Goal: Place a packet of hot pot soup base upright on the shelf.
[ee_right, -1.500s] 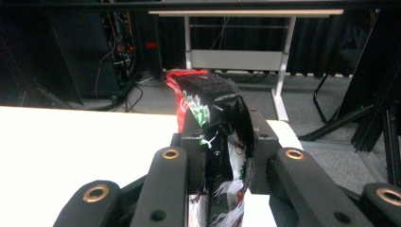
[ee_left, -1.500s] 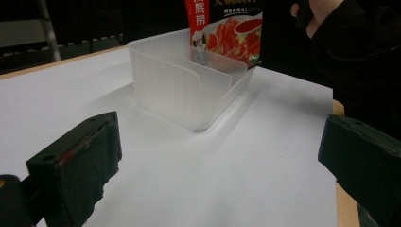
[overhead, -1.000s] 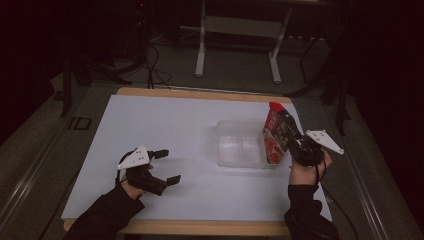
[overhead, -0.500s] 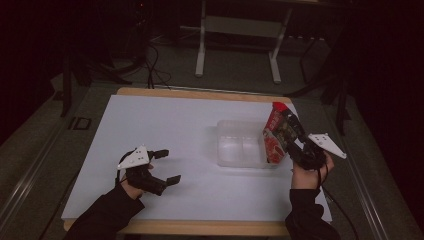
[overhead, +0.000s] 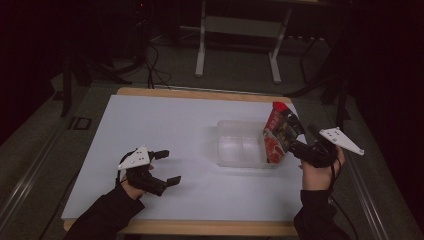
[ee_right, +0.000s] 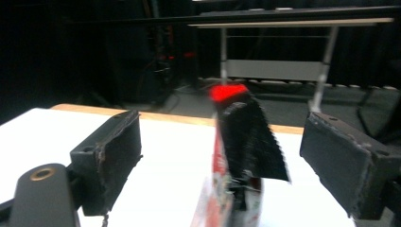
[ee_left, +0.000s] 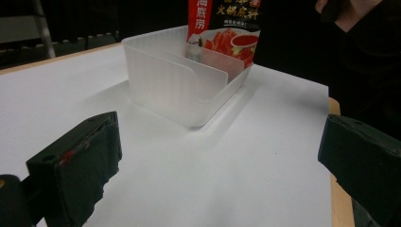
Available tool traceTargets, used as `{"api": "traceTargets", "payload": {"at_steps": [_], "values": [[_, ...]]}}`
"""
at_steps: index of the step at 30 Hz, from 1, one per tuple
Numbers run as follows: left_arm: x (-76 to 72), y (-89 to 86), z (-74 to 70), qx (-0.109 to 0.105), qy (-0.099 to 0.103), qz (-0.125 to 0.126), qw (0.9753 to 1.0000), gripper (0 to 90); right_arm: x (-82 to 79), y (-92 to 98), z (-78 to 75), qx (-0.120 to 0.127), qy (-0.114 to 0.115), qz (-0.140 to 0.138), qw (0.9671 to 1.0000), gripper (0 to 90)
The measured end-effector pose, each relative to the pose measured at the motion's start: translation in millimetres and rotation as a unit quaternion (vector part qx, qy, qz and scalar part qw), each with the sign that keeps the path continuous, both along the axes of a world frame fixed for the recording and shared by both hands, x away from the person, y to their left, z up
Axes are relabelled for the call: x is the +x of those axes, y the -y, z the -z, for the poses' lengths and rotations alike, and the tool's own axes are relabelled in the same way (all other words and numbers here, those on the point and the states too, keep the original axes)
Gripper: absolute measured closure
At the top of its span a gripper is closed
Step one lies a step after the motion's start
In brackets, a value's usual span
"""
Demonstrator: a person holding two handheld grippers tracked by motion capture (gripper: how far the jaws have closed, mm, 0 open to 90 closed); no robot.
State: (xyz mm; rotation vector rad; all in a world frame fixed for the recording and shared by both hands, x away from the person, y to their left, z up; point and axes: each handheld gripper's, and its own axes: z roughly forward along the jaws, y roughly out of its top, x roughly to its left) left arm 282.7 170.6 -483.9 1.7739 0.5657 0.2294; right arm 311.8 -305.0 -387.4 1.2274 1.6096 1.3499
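The red-and-black sauce packet [overhead: 280, 133] stands upright at the right end of the clear plastic bin [overhead: 240, 145], leaning against its right wall with the red top corner well above the rim. The bin sits on the white tabletop [overhead: 165, 125], right of centre. Seen from the left gripper view, the packet's printed face with a dish picture rises out of the bin's far end [ee_left: 222, 28], and the bin [ee_left: 182, 80] has a low curved divider inside. The right gripper [overhead: 299, 147] is just beside the packet on its right, jaws spread wide; in the right gripper view the packet [ee_right: 246, 142] stands between the two parted jaws, and the blurred frame seems to show neither pad touching it. The left gripper [overhead: 162, 167] rests low over the near left of the tabletop, well apart from the bin, its jaws likewise wide apart and holding nothing.
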Motion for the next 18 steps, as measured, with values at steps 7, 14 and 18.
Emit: {"api": "traceTargets", "payload": {"at_steps": [7, 14, 18], "values": [[-1.3, 0.3, -0.3, 0.002, 0.002, 0.003, 1.0, 0.6, -12.5, -8.9, -6.6, -0.013, 0.0, -0.044, 0.9989, 11.3], [-1.8, 0.1, 0.1, 0.003, 0.001, 0.004, 1.0, 0.6, -24.8, -22.7, -3.6, -0.017, -0.009, -0.078, 0.9968, 13.4], [-2.2, -0.1, 0.4, 0.004, 0.002, 0.004, 1.0, 0.5, -30.9, -30.4, 5.7, -0.016, -0.019, -0.102, 0.9945, 13.5]]}}
